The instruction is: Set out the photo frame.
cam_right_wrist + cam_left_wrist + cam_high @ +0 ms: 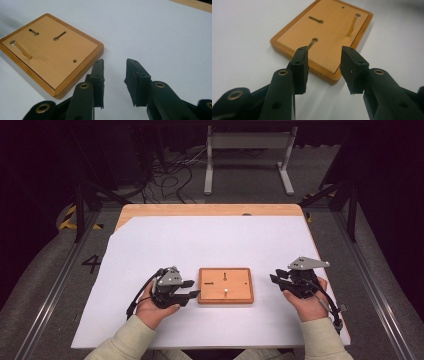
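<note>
Both grippers, left gripper and right gripper, flank the wooden board with jaws parted and empty, clear of its upright pegs; released, I judge

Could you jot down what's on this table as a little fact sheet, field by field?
Surface: white sheet over a wooden table
Main item: flat wooden board, lying near the front middle
Pegs: three thin pegs standing up from it, one pale brass peg, two dark ones
Spare hole: one small empty hole in the board
Left gripper: fingers apart, nothing between them, beside the board's left edge
Right gripper: fingers apart, holding nothing, off to the board's right, not touching
</note>
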